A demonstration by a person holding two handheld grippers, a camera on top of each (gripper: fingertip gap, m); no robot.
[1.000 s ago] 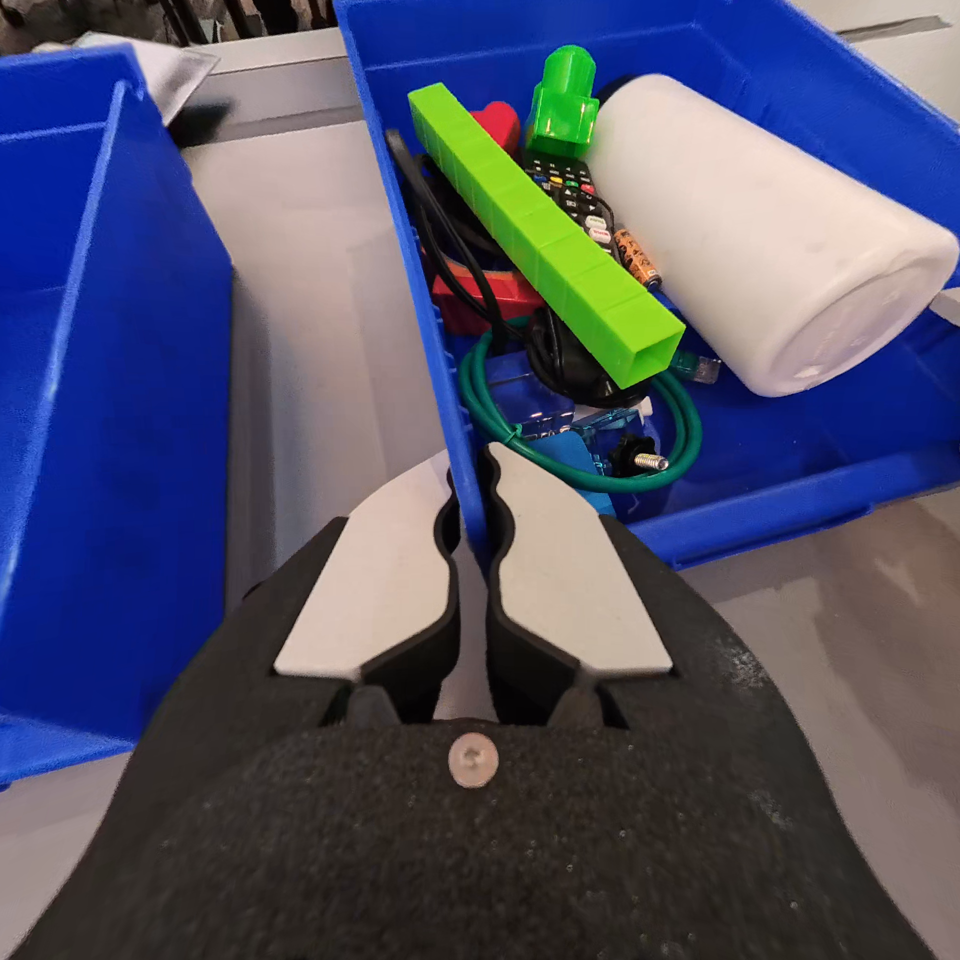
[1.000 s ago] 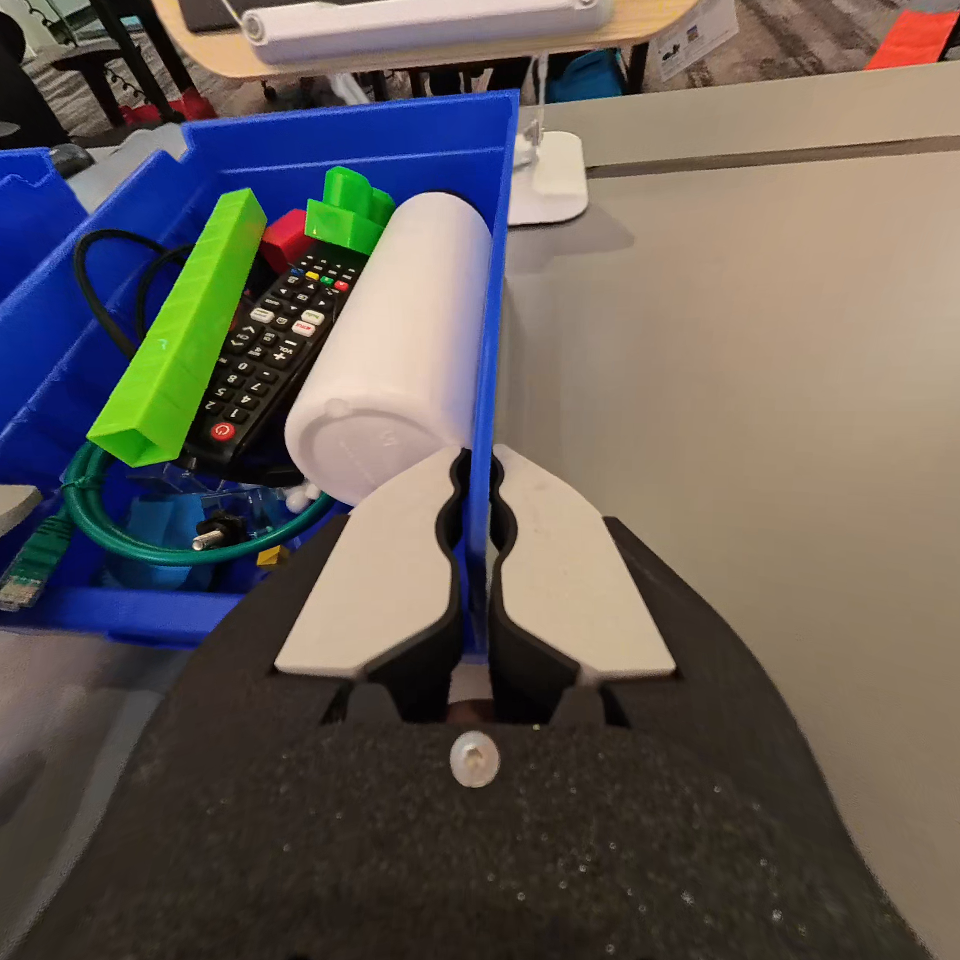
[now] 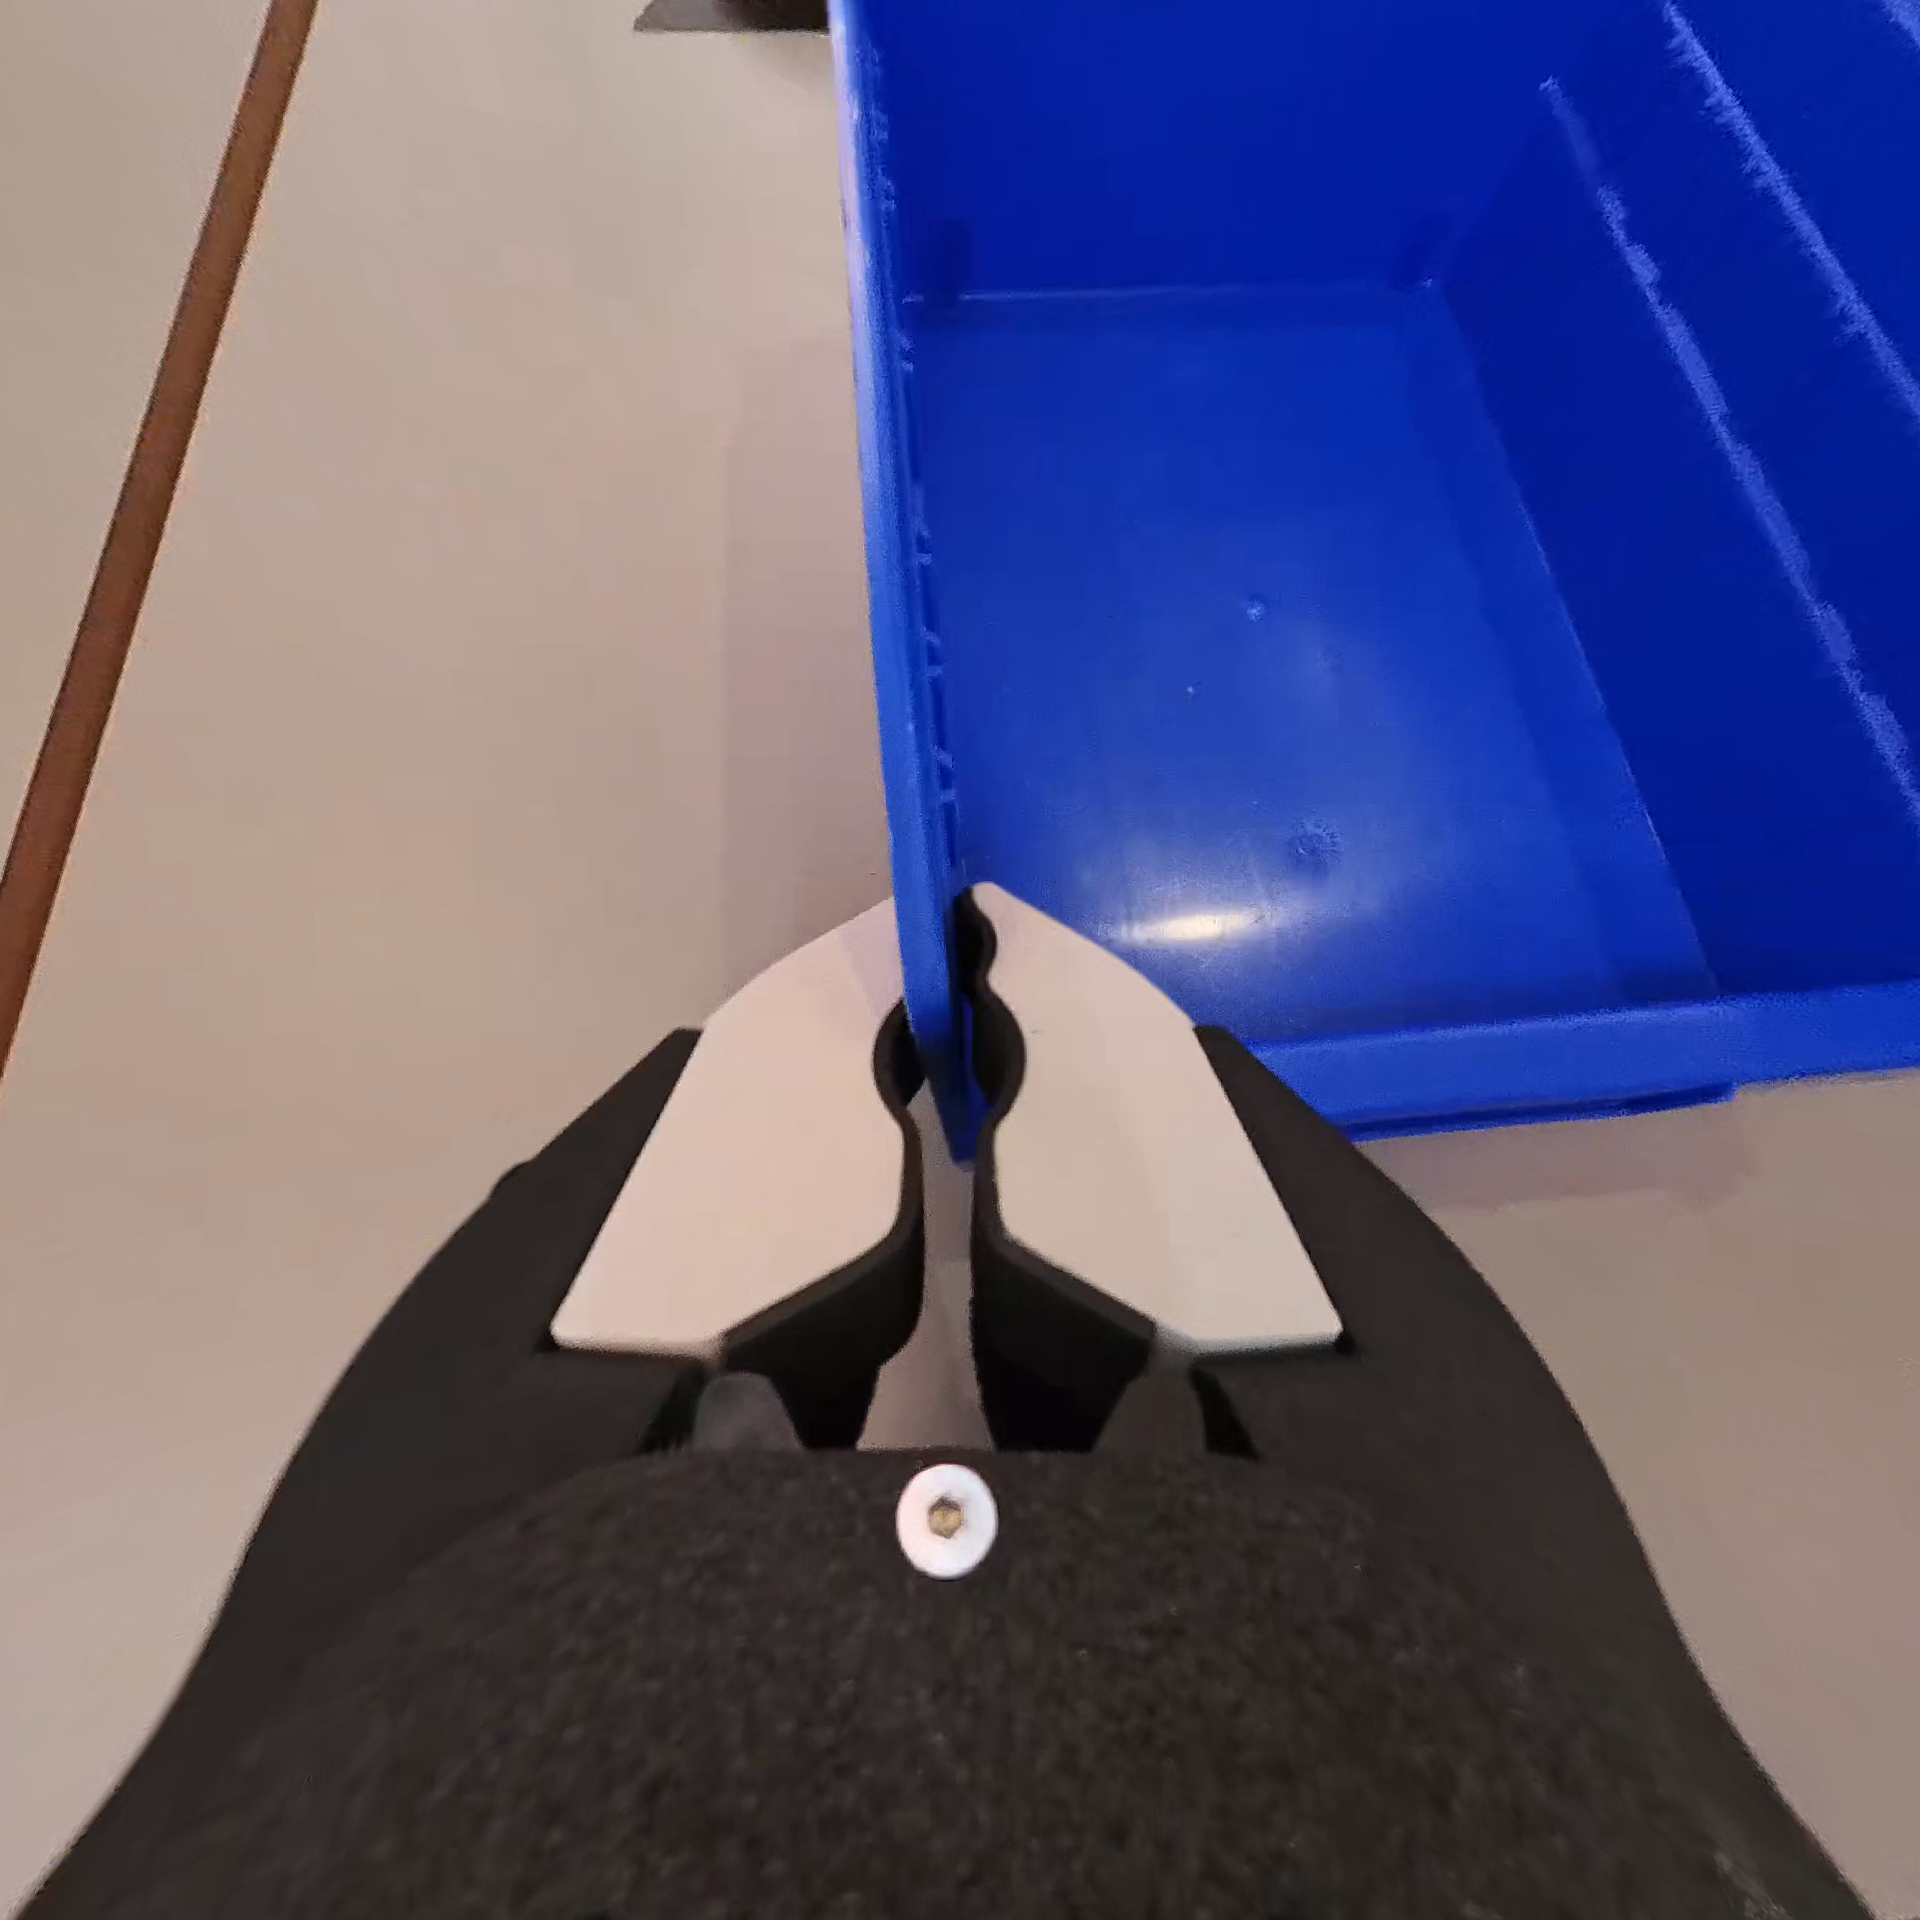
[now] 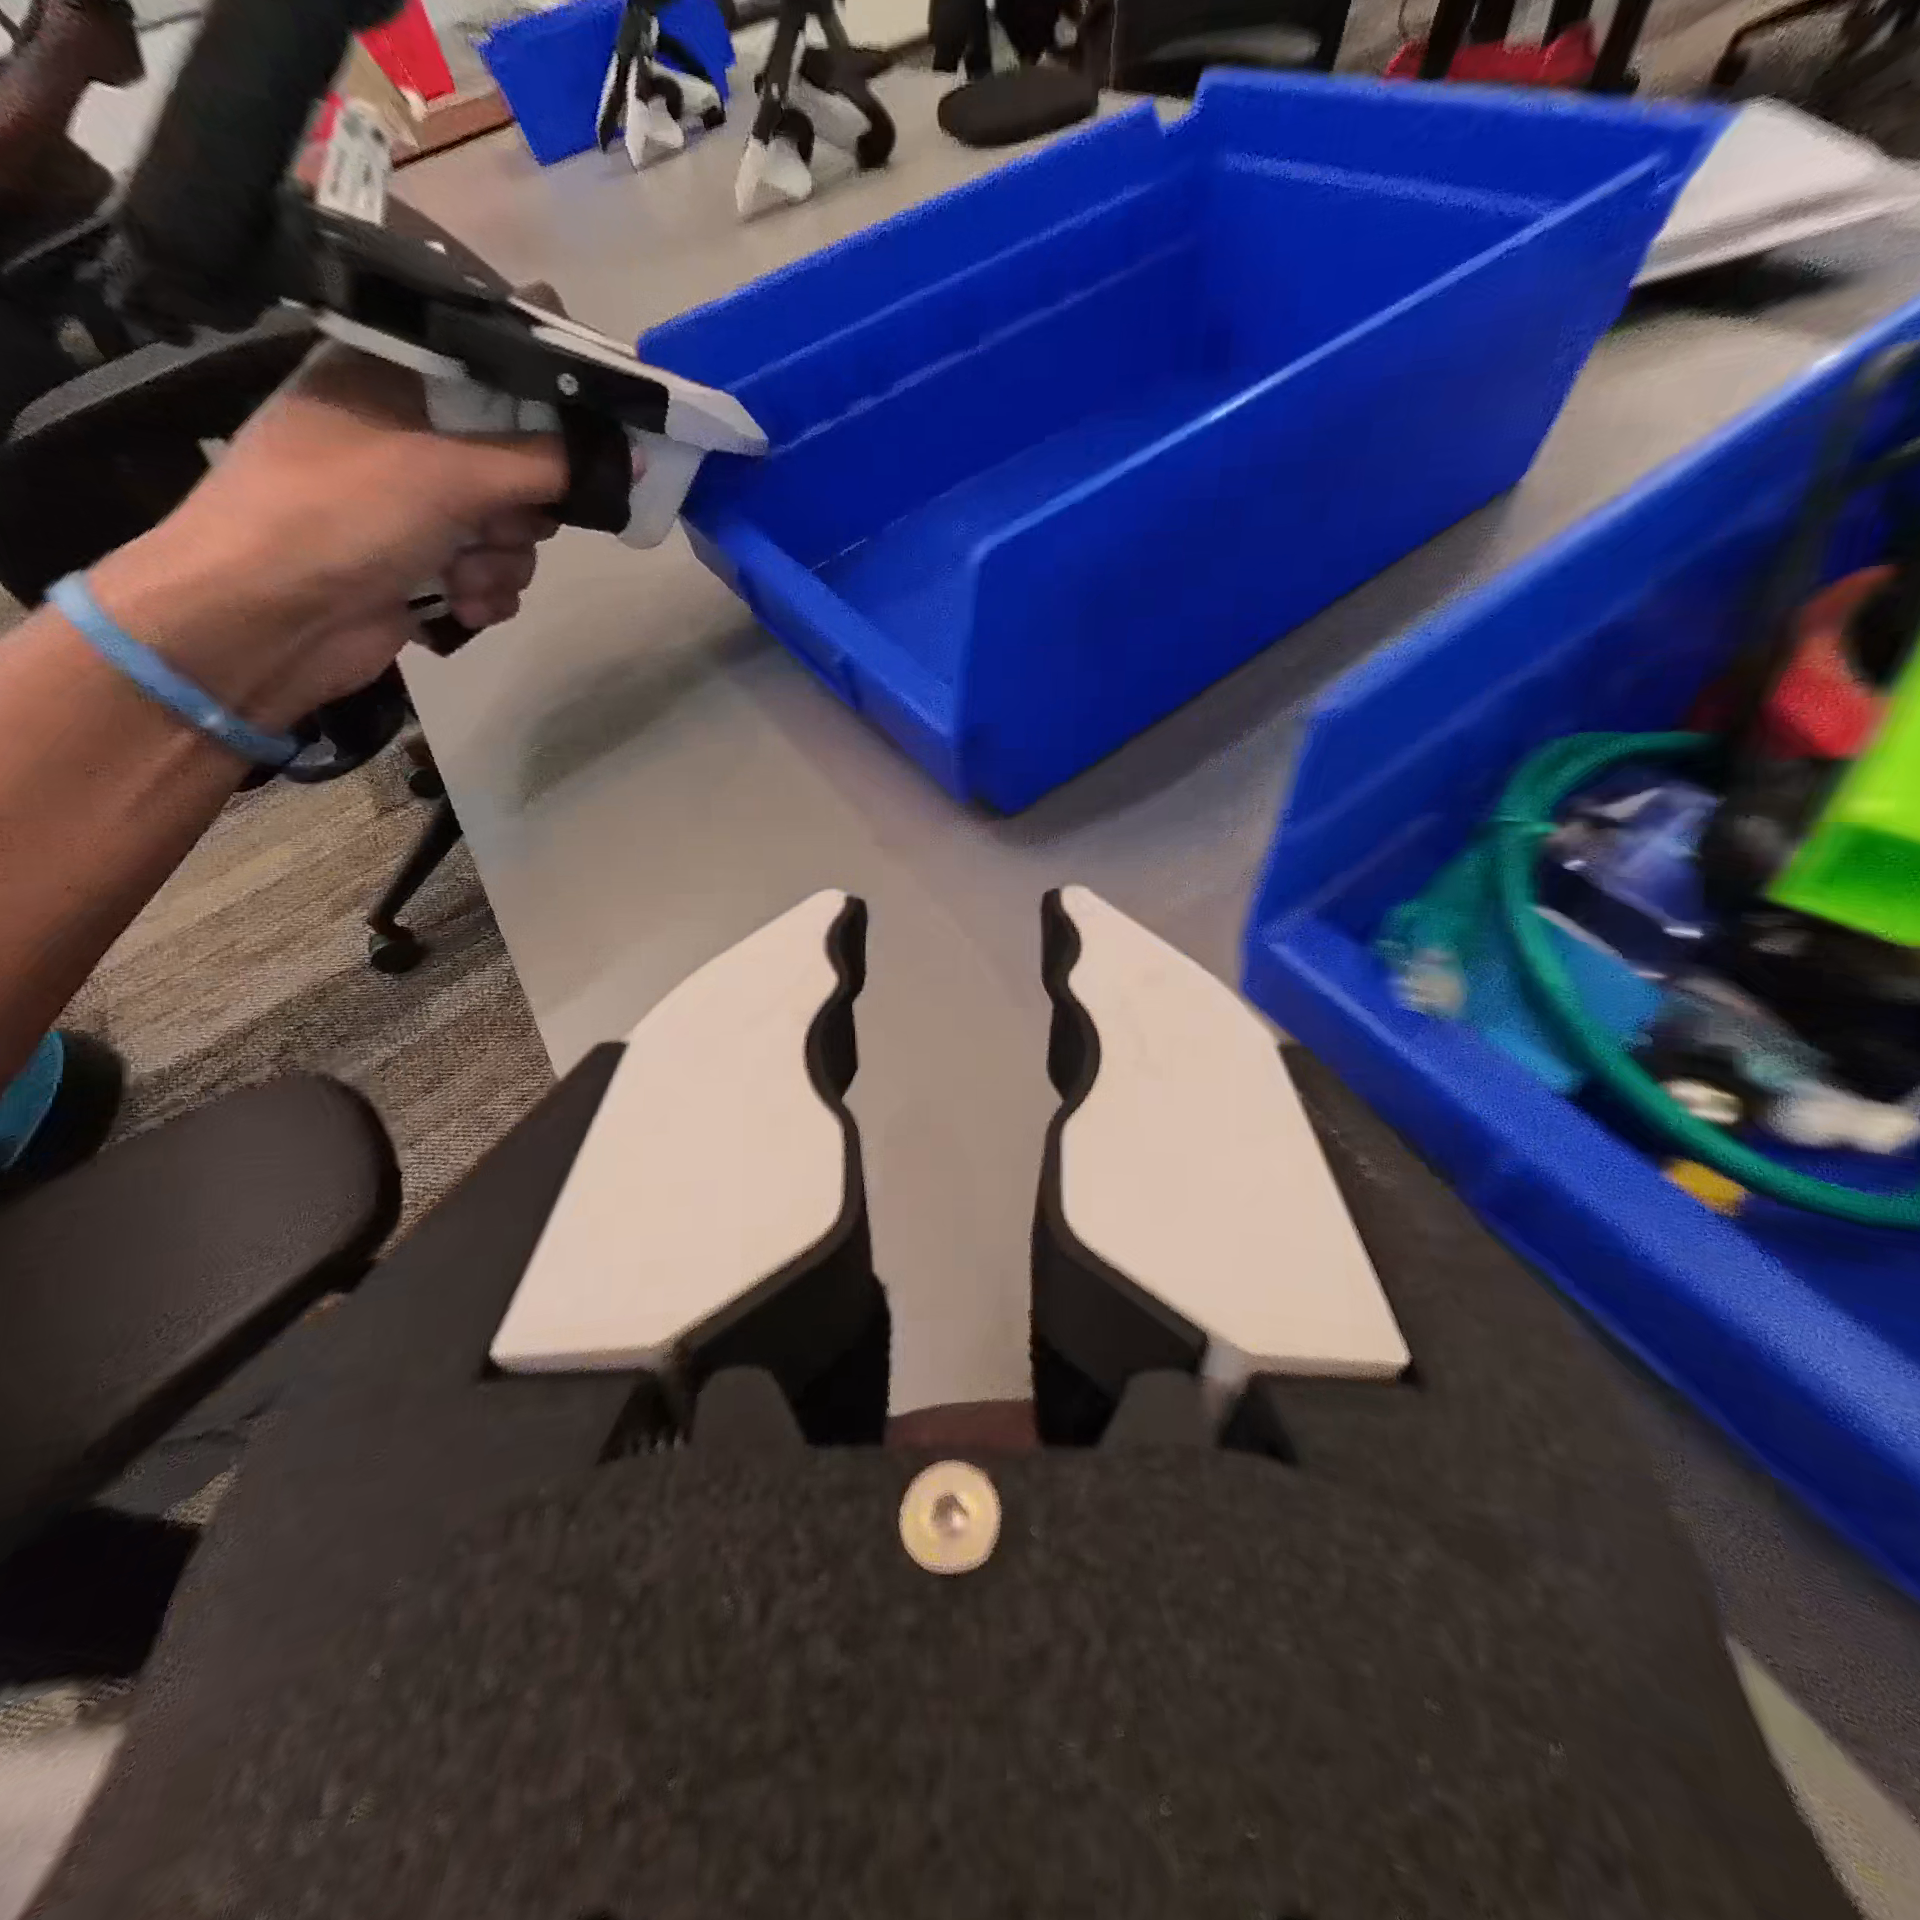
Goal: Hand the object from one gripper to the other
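Observation:
My left gripper (image 3: 940,925) is shut on the near left wall of an empty blue bin (image 3: 914,520), with one finger inside and one outside. The right wrist view shows the same gripper (image 4: 717,431), held by a hand (image 4: 364,540), pinching that bin's (image 4: 1091,416) corner. My right gripper (image 4: 951,904) is open and empty over the grey table (image 4: 727,748), between the empty bin and a second, full blue bin (image 4: 1558,675). The full bin holds a green cable (image 4: 1538,935), a bright green block (image 4: 1860,852) and other small items, all blurred.
The table's brown left edge (image 3: 156,468) runs along the left wrist view. An office chair (image 4: 156,1247) and carpet lie left of the table. Spare grippers on stands (image 4: 779,156) and another blue bin (image 4: 561,73) sit at the far end. There is about 30 cm between the tips of the two grippers.
Both grippers were shut on opposite walls of the full bin. Now the left is shut on the empty bin's wall. The right has let go, opened and pulled back.

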